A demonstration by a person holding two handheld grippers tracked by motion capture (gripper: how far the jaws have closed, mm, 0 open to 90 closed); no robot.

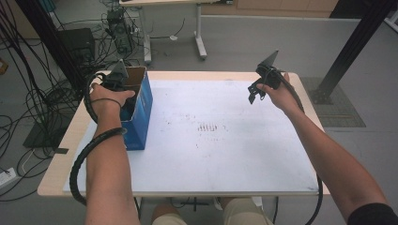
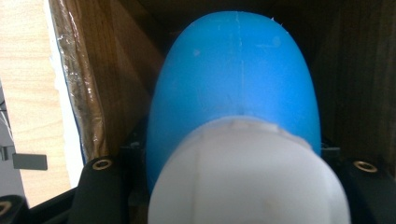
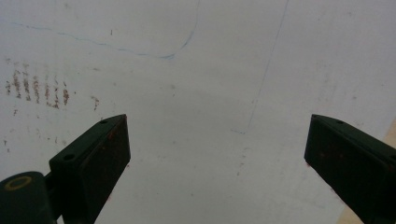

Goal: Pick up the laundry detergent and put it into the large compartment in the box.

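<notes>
Grey floor with cable clutter at the far left, a second table's legs behind, a black frame post at the right. Counter (image 1: 225, 154) is a pale wood top with a white sheet over most of it; reddish-brown smudges (image 1: 208, 126) near the sheet's centre.

Blue cardboard box (image 1: 141, 119) stands upright on the counter's left side, top open, brown inside walls visible. Left gripper (image 1: 123, 91) is down in the box's open top, with the left hand (image 1: 109, 96) on it at the rim and a black corrugated cable looping off the wrist.

Left gripper view: jaws closed down on a blue and white egg-shaped object (image 2: 238, 102). Blue half points away into the box, white half sits nearest the camera. Brown cardboard walls on both sides, taped edge at the left. Object is held inside the box; whether it touches the box floor I cannot tell.

Right gripper (image 1: 256, 93) hangs above the counter's far right area, well apart from the box, held by the right hand (image 1: 277, 91). Right gripper view: jaws wide apart, nothing between them, marked white sheet below, faint blue pen line on it.
</notes>
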